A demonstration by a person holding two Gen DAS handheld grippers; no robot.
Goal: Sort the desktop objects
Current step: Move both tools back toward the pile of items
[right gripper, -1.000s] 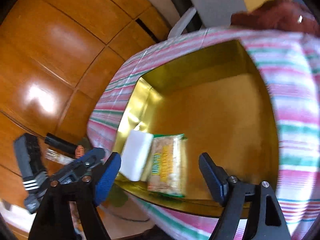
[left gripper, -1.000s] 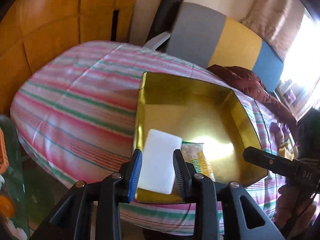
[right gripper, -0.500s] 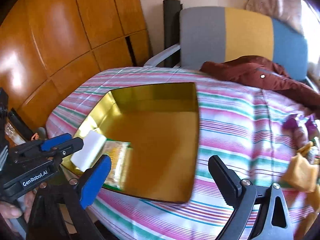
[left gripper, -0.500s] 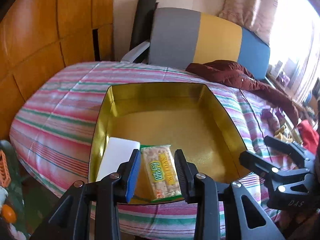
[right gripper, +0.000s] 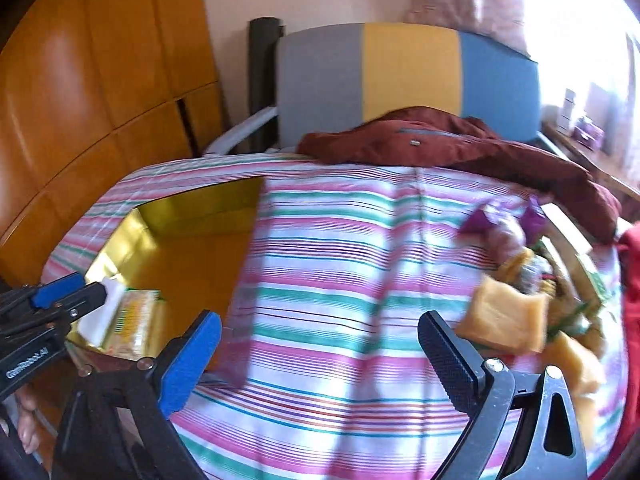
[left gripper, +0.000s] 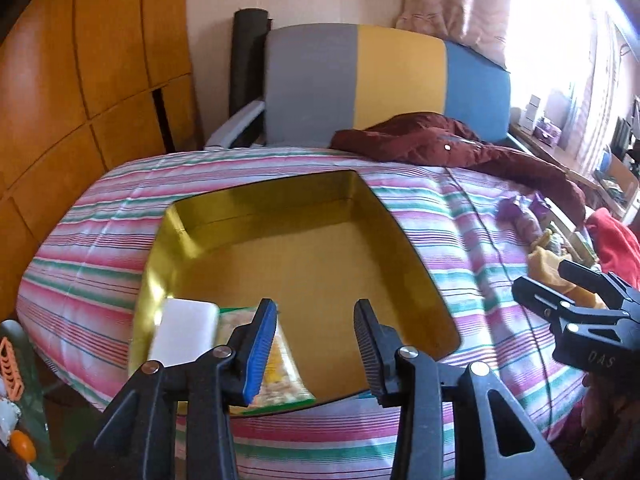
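A gold box (left gripper: 256,216) lies open on the striped cloth (left gripper: 92,240); it also shows in the right wrist view (right gripper: 120,240). Inside at its near left corner lie a white block (left gripper: 184,332) and a snack packet (left gripper: 280,368), seen too in the right wrist view as the block (right gripper: 100,312) and packet (right gripper: 134,320). My left gripper (left gripper: 316,344) is open and empty over the box's near edge. My right gripper (right gripper: 320,356) is open and empty above the cloth, right of the box. A pile of yellow packets (right gripper: 504,320) and purple-wrapped items (right gripper: 492,224) lies at the right.
A dark red jacket (left gripper: 440,148) lies at the back of the cloth, before a grey, yellow and blue chair back (left gripper: 384,84). Wooden panels (left gripper: 80,80) stand on the left. The right gripper shows at the right edge (left gripper: 580,308) of the left wrist view.
Both grippers have swung right, away from the white block and packet. The left jaws have opened wider. The pile of packets has come into the right wrist view.
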